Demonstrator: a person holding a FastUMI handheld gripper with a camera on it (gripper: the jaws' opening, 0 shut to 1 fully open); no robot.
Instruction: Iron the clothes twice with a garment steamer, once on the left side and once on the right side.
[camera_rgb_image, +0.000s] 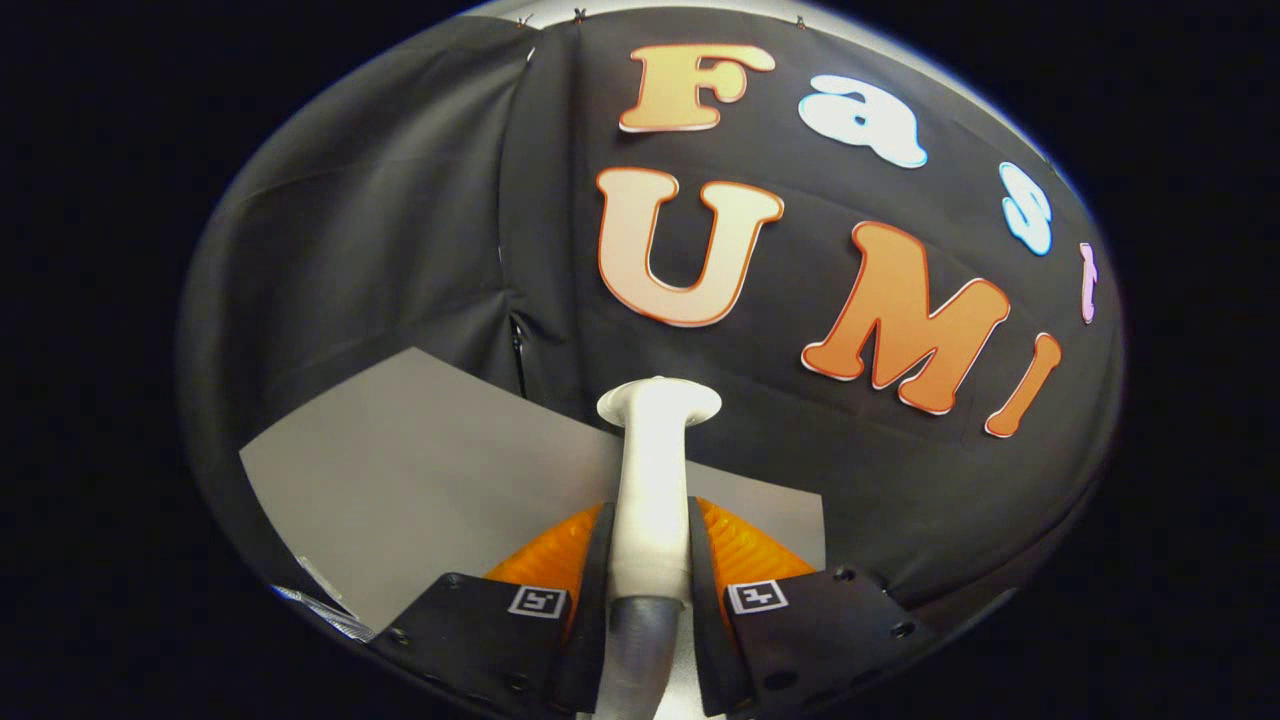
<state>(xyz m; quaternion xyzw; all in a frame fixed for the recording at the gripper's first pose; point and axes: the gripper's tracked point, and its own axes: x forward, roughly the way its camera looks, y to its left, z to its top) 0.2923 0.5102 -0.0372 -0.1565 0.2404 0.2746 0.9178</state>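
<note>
A white garment steamer stands upright between my fingers, its handle running up from a grey lower section to a flared white head. My gripper is shut on the steamer's handle, with both fingers pressed against its sides. The steamer's head rises beyond the fingertips, in front of the booth's black cloth wall. A grey tabletop lies below and behind the steamer.
The grey table's far corner meets the black cloth wall behind it. A thin shiny strip lies along the table's near left edge. A seam in the cloth runs down just left of the steamer's head.
</note>
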